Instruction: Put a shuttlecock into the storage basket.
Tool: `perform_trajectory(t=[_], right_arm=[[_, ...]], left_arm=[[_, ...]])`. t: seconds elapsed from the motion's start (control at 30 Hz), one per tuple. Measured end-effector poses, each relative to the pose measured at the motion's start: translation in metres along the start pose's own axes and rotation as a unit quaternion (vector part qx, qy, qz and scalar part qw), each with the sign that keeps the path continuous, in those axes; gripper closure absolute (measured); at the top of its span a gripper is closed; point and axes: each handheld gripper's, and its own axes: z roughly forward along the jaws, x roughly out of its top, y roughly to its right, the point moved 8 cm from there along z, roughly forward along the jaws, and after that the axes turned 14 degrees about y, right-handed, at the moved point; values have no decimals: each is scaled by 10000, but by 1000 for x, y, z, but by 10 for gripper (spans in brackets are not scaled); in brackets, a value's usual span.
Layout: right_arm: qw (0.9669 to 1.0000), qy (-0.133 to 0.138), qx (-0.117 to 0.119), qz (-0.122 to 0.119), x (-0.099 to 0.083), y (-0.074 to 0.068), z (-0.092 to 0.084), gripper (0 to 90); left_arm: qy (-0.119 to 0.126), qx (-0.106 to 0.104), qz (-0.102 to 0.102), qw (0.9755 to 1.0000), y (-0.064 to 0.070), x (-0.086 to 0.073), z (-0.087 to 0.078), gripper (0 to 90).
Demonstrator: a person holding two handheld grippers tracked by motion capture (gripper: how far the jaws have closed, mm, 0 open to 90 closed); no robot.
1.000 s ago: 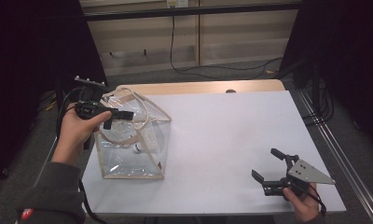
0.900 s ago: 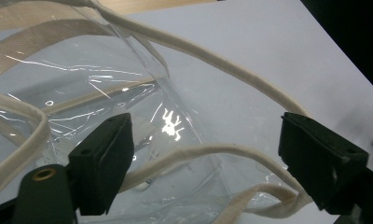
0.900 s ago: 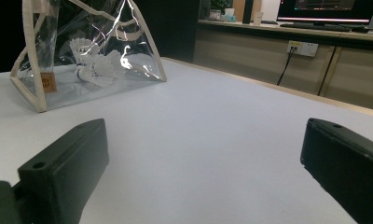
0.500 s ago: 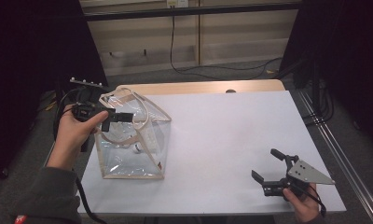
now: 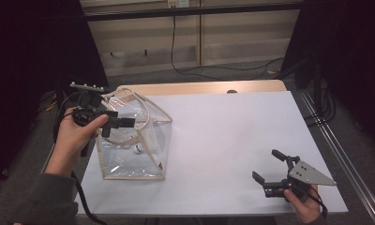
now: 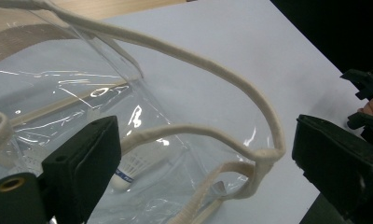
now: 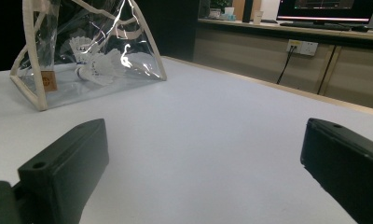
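Observation:
A clear plastic bag (image 5: 134,145) with cream trim stands at the table's left. White shuttlecocks (image 7: 93,67) lie inside it; one shuttlecock (image 6: 128,170) shows through the plastic. My left gripper (image 5: 122,125) hovers over the bag's mouth. Its jaws have just been opening and now stand wide apart. In the left gripper view, a cream handle loop (image 6: 189,130) runs across the gap of the left gripper (image 6: 205,126), and neither pad presses on it. My right gripper (image 5: 267,165) rests near the table's front right corner, open, with only bare table between the jaws of the right gripper (image 7: 205,126).
The white table (image 5: 232,93) stretches wide between the bag and the right hand. A wooden strip (image 5: 199,87) borders its far edge. Cables run on the floor beyond. Dark curtains (image 5: 35,56) hang at both sides.
The left gripper has dipped slightly over the bag's mouth. The bag and the right gripper have stayed where they were.

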Motion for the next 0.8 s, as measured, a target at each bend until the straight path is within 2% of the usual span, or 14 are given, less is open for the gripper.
perform_trajectory(t=[0.8], right_arm=[[10000, -6, -6, -8, 0, 1, 0, 6]], left_arm=[[7, -236, 5, 9997, 3, -18, -5, 74]])
